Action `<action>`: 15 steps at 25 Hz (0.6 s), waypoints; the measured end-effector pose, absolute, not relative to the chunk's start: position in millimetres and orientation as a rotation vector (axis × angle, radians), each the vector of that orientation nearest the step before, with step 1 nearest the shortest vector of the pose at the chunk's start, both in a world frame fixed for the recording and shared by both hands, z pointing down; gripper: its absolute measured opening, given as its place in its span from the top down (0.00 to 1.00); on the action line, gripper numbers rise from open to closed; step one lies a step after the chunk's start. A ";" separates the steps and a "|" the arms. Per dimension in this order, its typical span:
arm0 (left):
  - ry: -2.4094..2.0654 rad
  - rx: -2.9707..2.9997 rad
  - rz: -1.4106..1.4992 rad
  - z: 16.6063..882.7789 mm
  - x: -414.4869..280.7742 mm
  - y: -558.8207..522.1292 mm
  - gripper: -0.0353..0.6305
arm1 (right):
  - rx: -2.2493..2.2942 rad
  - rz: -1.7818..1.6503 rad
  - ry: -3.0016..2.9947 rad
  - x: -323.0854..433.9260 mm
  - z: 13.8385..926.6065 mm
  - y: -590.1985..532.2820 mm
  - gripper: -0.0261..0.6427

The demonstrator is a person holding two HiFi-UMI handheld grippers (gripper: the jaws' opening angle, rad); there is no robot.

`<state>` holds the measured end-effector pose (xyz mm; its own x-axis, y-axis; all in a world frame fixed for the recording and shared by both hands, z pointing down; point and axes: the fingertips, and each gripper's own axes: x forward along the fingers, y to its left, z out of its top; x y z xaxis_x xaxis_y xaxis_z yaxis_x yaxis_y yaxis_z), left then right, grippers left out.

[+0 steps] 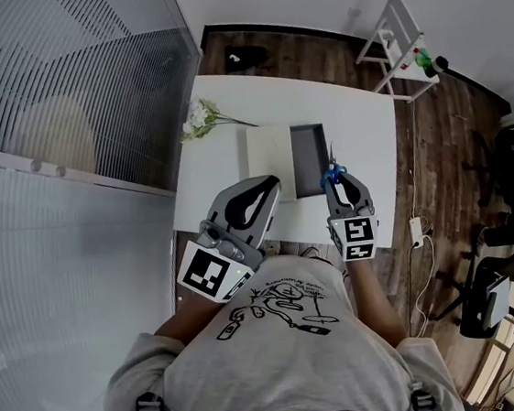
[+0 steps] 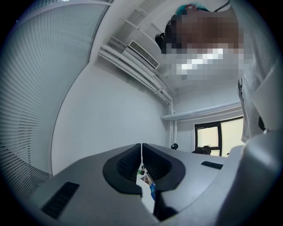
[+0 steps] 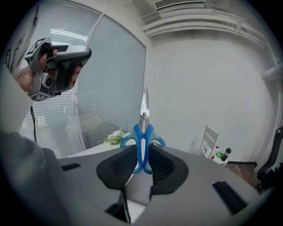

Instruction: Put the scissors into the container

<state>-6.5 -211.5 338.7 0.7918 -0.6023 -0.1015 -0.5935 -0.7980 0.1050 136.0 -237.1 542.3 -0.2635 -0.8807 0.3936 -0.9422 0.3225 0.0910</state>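
Observation:
The scissors (image 1: 332,174) have blue handles (image 3: 142,142) and silver blades (image 3: 144,102) that point up and away from me. My right gripper (image 1: 335,182) is shut on the handles (image 3: 142,154) and holds them above the table's near edge, just right of the container. The container (image 1: 309,148) is an open grey box on the white table (image 1: 358,124), with a white flat part (image 1: 269,151) beside it on the left. My left gripper (image 1: 269,186) hovers at the container's near left with its jaws shut and nothing in them (image 2: 141,150); its own view looks up at wall and ceiling.
White flowers (image 1: 196,117) lie at the table's far left corner. A glass wall with blinds (image 1: 61,102) runs along the left. A white rack with bottles (image 1: 400,45) stands beyond the table on the right. Dark chairs (image 1: 512,180) and a power strip (image 1: 416,228) occupy the wooden floor at right.

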 end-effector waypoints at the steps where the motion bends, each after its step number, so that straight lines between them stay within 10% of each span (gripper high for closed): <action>1: -0.973 2.908 -0.199 339.3 -7.4 -212.7 0.91 | 1.612 0.244 -2.218 135.0 548.4 -239.7 0.83; 15: -0.977 2.898 -0.204 342.5 -15.9 -223.8 0.91 | 1.461 0.453 -2.109 124.2 649.5 -282.9 0.83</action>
<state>-15.9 -223.8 342.5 0.7884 -0.6068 -0.1011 -0.5967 -0.7943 0.1142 124.2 -282.9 649.5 -0.2745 -0.7555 0.5949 -0.9331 0.3588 0.0250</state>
